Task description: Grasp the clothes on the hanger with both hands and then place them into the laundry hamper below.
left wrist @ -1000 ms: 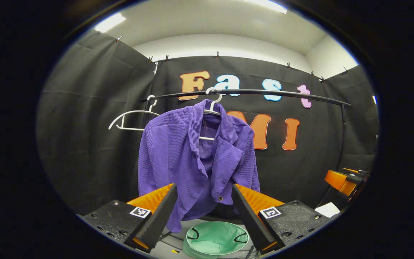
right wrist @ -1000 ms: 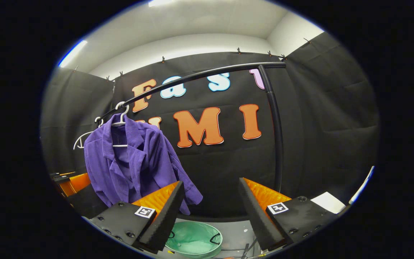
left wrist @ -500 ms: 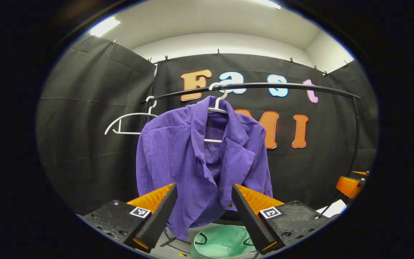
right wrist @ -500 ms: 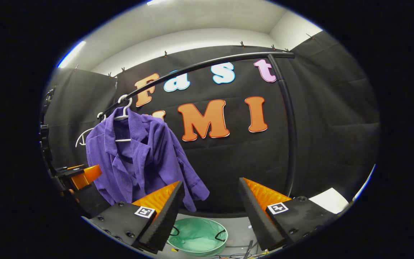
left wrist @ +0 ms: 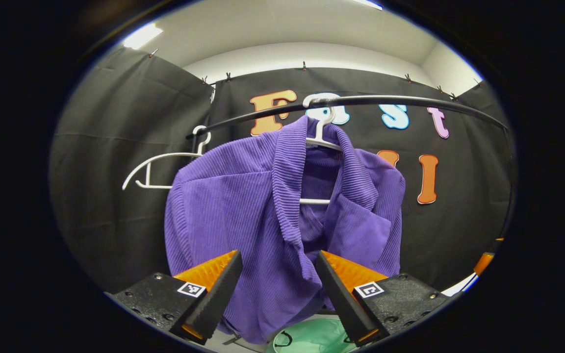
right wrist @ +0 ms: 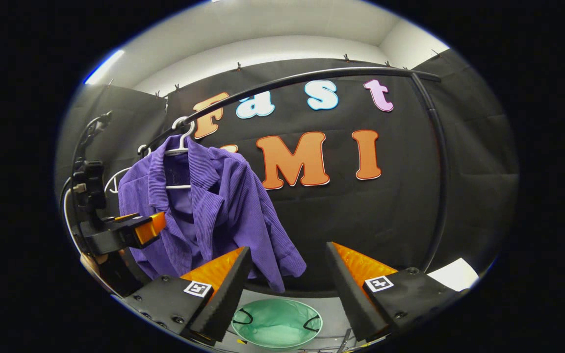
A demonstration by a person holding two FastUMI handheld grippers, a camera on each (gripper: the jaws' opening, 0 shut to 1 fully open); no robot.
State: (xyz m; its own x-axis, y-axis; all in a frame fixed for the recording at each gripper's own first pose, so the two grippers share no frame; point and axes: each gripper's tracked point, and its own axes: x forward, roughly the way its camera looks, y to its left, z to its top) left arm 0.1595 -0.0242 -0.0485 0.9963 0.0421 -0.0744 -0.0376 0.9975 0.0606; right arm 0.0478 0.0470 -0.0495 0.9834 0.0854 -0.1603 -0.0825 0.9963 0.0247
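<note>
In the left gripper view, my left tool (left wrist: 273, 284) has its two fingers spread wide apart, clamped on nothing. Straight ahead and close hangs the purple shirt (left wrist: 243, 215), draped on a white hanger (left wrist: 319, 142) whose hook sits over the black rail (left wrist: 410, 102). The shirt's front panel and collar hang down between my fingers as seen from here, though I cannot tell whether the cloth touches either finger. A second, bare white hanger (left wrist: 157, 164) hangs on the rail to the left of the shirt. Below the shirt's hem, the rim of the green laundry hamper (left wrist: 312, 339) peeks out at the bottom. At the right edge an orange bit of my right tool (left wrist: 483, 262) shows.

In the right gripper view, my right tool (right wrist: 286, 289) also has its fingers wide apart, holding nothing, and it stands well apart from the shirt (right wrist: 223, 211), which hangs up and to the left on its hanger (right wrist: 180, 144) under the rail (right wrist: 312, 77). The hamper (right wrist: 276, 329) lies open on the floor between my fingers, below and to the right of the shirt. At the left, my left tool (right wrist: 138, 230) points at the shirt's front, just beside it.
</note>
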